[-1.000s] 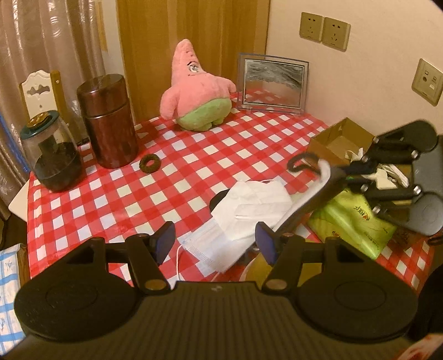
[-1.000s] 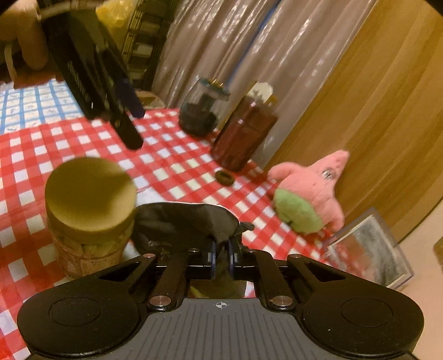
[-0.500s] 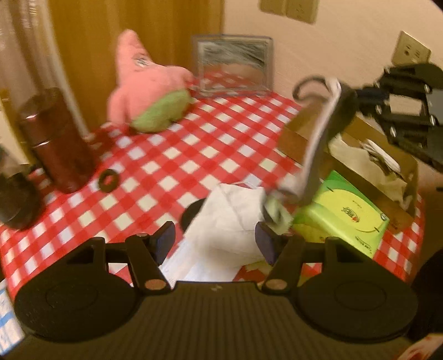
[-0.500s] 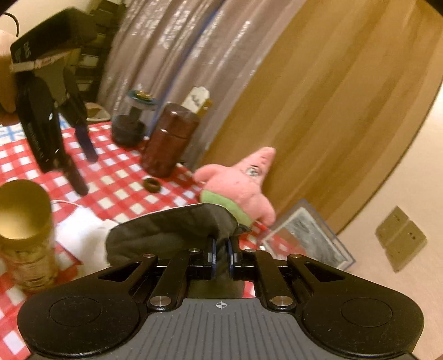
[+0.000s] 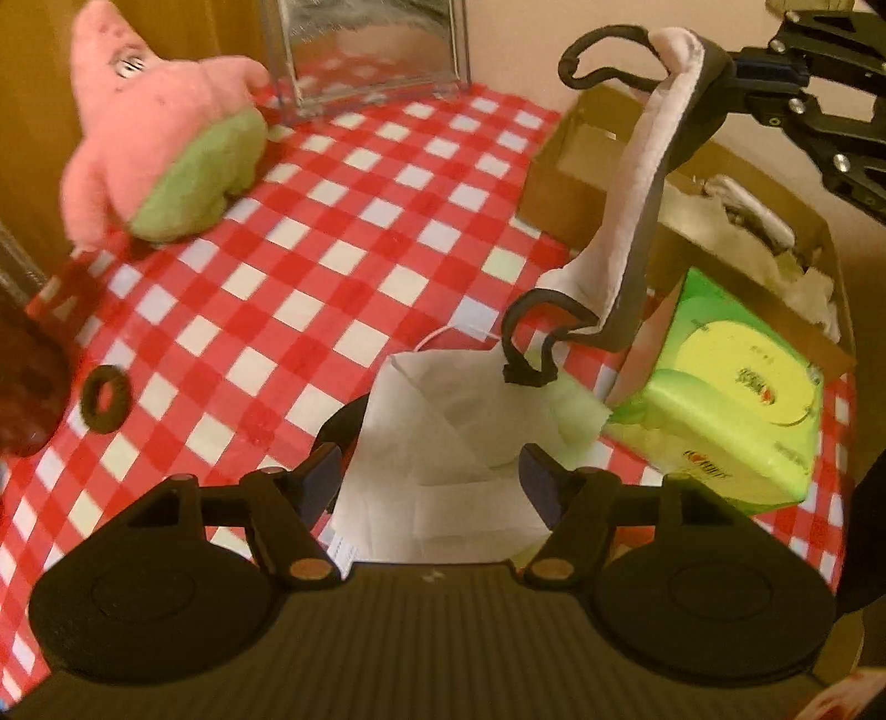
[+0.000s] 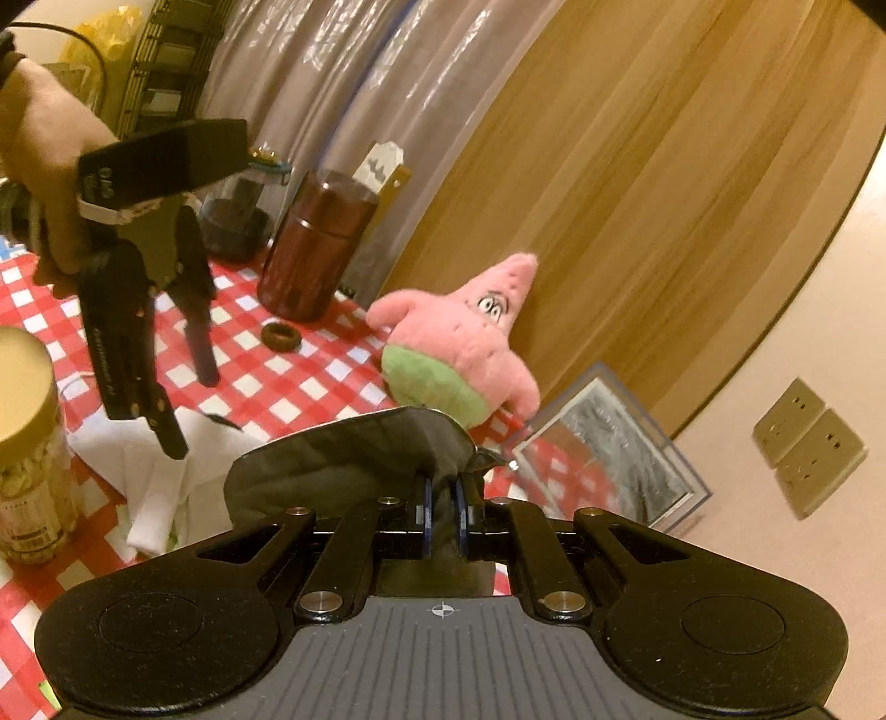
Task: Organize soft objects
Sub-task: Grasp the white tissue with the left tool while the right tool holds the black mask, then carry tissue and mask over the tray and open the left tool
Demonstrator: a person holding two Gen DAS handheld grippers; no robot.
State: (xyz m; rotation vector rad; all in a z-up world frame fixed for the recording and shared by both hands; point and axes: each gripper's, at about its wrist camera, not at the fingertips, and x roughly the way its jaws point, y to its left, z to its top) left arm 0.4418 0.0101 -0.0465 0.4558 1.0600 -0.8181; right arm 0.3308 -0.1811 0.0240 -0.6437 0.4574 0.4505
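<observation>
A dark cloth mask (image 5: 637, 266) with a pale lining and black ear loops hangs in the air over the edge of a cardboard box (image 5: 581, 144). My right gripper (image 6: 443, 509) is shut on that mask (image 6: 343, 459); in the left wrist view the right gripper (image 5: 742, 66) shows at the top right. White masks (image 5: 437, 443) lie in a heap on the red checked cloth. My left gripper (image 5: 432, 476) points down over them with its jaws opening, the heap below between them. A hand holds the left gripper (image 6: 190, 411) above the white masks (image 6: 160, 482). A pink star plush (image 5: 166, 144) sits further back.
A green tissue pack (image 5: 731, 399) leans beside the box, which holds crumpled paper. A brown ring (image 5: 105, 399) lies on the cloth. A picture frame (image 5: 371, 44) stands by the wall. A gold-lidded jar (image 6: 27, 443), a brown canister (image 6: 315, 249) and a glass jar (image 6: 238, 221) stand left.
My left gripper has tipped downward and come closer over the white masks, jaws slightly wider. My right gripper has carried the dark mask up and toward the box.
</observation>
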